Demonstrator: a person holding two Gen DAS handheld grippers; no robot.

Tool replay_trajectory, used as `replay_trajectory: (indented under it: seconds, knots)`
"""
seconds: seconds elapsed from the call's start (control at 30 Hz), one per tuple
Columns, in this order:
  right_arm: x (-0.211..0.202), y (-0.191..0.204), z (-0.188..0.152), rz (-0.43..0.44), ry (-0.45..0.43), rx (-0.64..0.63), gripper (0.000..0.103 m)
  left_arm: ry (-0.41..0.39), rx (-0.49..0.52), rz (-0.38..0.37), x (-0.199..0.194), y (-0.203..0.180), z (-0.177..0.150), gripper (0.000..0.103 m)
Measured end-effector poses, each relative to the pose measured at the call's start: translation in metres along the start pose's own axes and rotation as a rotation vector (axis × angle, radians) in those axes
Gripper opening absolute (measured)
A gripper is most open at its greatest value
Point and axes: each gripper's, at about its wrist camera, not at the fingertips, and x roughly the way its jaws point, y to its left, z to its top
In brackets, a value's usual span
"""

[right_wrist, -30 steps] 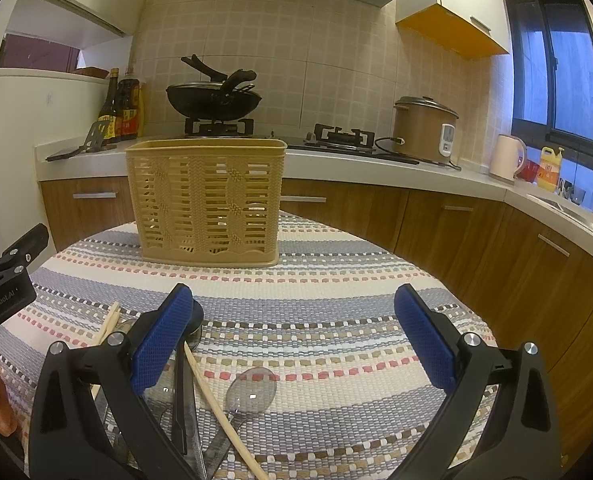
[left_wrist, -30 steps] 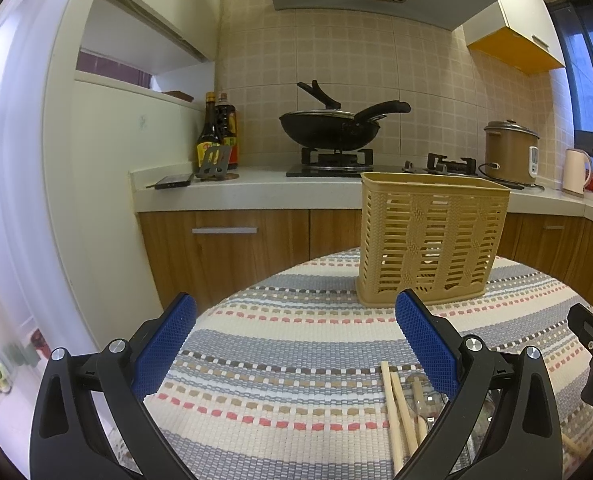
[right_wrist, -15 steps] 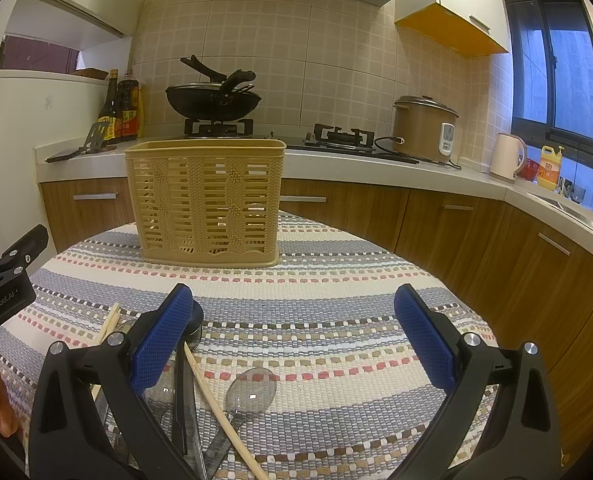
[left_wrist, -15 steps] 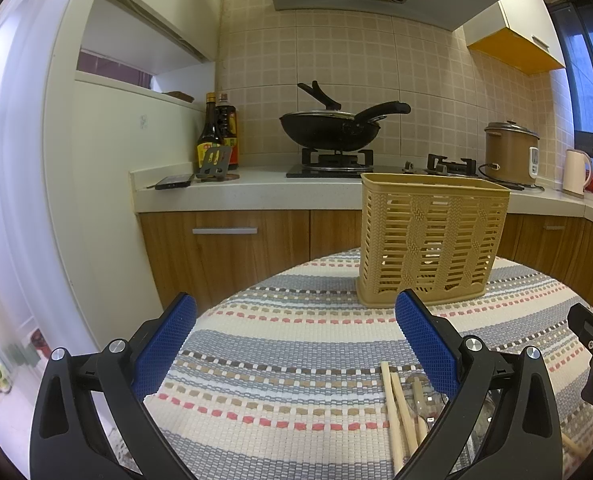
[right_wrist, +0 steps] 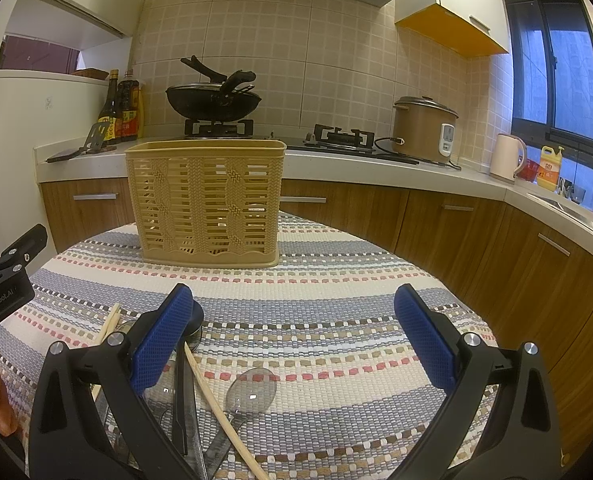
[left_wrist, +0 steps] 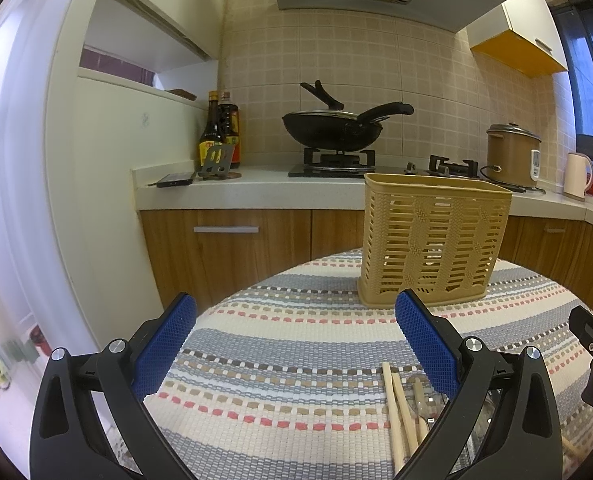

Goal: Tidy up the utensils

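Two views differ: only the right wrist shows a clear spoon (right_wrist: 251, 394) beside a long chopstick (right_wrist: 220, 408); the left wrist shows paired chopsticks (left_wrist: 398, 412). Left gripper (left_wrist: 296, 346) and right gripper (right_wrist: 294, 336) hover low over the striped tablecloth (right_wrist: 336, 304), jaws spread, empty. Tan slatted utensil basket (right_wrist: 206, 204) stands upright beyond them.

Left hand-held gripper (left_wrist: 296, 344): jaws spread wide, blue pads facing each other, nothing between them; level, pointing forward. Right hand-held gripper (right_wrist: 294, 334): same, jaws wide apart, gap empty, level. Each shows at the edge of the other's view, so the two sit side by side, near but apart.
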Motion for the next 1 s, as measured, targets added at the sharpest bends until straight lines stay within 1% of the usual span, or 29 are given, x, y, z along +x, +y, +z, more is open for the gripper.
replay_trajectory:
  seconds: [1.0]
  knots:
    - [-0.0022, -0.0021, -0.0001, 0.001, -0.005, 0.005, 0.096, -0.002, -0.013, 0.008, 0.0021, 0.0017, 0.0004, 0.096]
